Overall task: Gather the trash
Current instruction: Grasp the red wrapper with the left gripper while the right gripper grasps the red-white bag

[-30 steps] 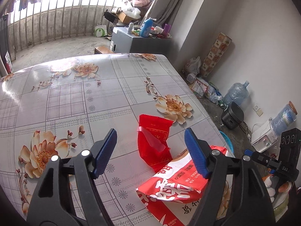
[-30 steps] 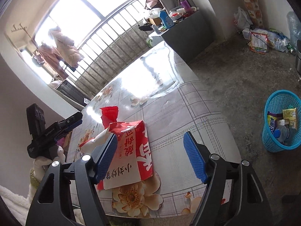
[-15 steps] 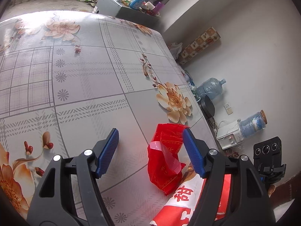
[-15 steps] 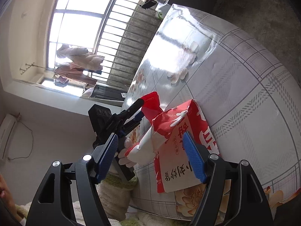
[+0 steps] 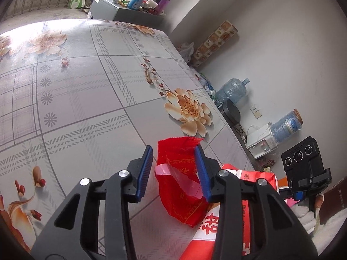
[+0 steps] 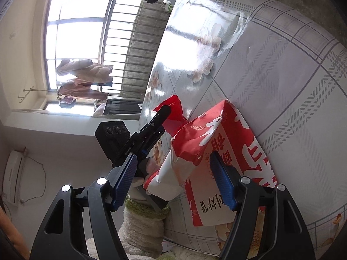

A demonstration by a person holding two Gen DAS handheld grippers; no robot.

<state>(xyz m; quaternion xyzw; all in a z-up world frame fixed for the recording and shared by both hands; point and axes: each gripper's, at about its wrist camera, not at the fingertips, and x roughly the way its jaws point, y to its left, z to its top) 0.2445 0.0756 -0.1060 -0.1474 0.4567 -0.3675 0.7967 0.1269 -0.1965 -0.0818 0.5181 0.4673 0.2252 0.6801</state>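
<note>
A small red wrapper (image 5: 180,186) lies on the flowered tablecloth (image 5: 86,91), partly over a big torn red-and-white snack bag (image 6: 249,156). My left gripper (image 5: 173,158) straddles the wrapper and its jaws are closing. The right pad touches the foil, while a gap shows at the left pad (image 5: 145,171). The right wrist view shows this gripper (image 6: 160,117) from the side with the wrapper (image 6: 173,106) at its tip. My right gripper (image 6: 173,158) hangs low over the bag's torn mouth (image 6: 190,143). Its jaws are closing slightly and its pads are clear of the bag.
The table edge (image 5: 229,127) runs close on the right. Beyond it on the floor stand water bottles (image 5: 232,88), a white dispenser (image 5: 262,140) and a black pot (image 5: 232,112). A grey cabinet (image 5: 121,10) with bottles is at the far end. A gloved hand (image 5: 308,214) holds the right gripper.
The left jaws have narrowed around the red wrapper after dropping toward it. The right gripper has rolled and come down closer over the big bag.
</note>
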